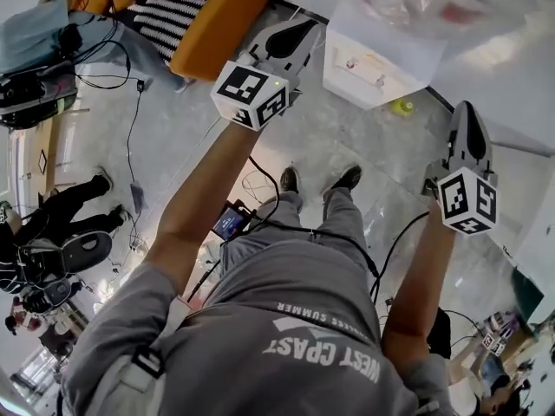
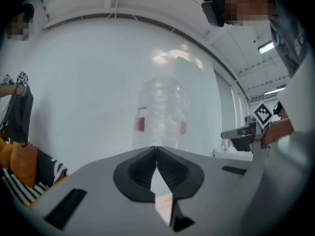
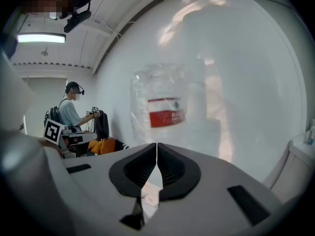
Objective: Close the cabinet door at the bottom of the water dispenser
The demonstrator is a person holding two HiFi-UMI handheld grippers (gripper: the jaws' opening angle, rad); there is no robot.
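Both tongs are pressed shut and hold nothing: the left tongs [image 2: 156,149] and the right tongs [image 3: 156,146] are raised toward the plastic-wrapped water bottle [image 3: 165,107] on top of the white water dispenser [image 1: 375,66]. The cabinet door sits low on that dispenser and appears in no view, so its position cannot be told. Reaching down blind is the likely risk: a shut tip may slide off the door panel, or nudge the body and rock the bottle. Cables [image 1: 258,178] by the person's feet could snag a step.
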